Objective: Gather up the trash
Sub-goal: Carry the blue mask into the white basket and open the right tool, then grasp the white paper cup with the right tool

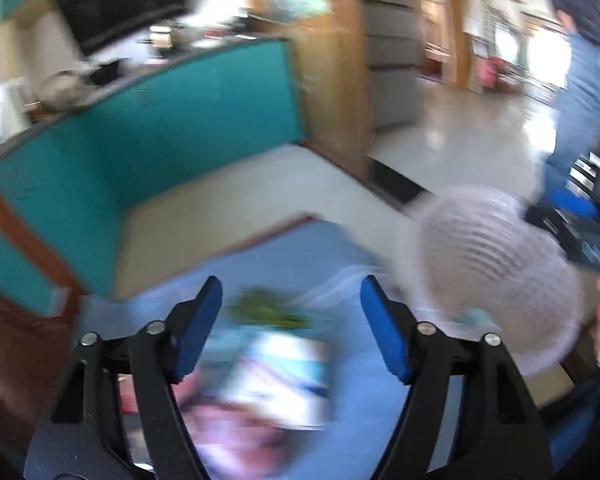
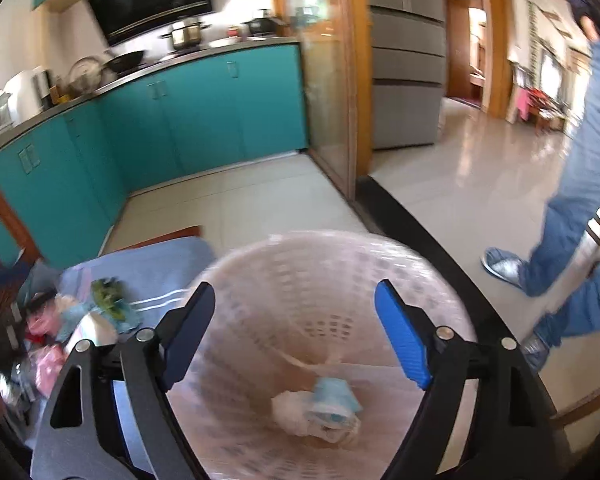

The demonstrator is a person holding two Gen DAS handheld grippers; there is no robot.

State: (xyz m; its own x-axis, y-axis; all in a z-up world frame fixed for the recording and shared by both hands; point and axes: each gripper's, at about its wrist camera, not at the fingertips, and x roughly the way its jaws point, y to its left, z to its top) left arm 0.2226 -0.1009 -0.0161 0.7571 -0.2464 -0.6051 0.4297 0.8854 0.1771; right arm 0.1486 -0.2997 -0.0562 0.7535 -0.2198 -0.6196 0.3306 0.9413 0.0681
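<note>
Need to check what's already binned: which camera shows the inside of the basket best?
Right wrist: it looks down into the pink mesh basket, showing crumpled white-and-blue trash at the bottom. Left wrist shows only its blurred outer wall.

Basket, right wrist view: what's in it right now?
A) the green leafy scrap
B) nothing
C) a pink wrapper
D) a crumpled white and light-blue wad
D: a crumpled white and light-blue wad lies at the bottom of the basket, below the open right tool; the green scrap and pink wrapper are outside it, on the blue cloth.
</note>
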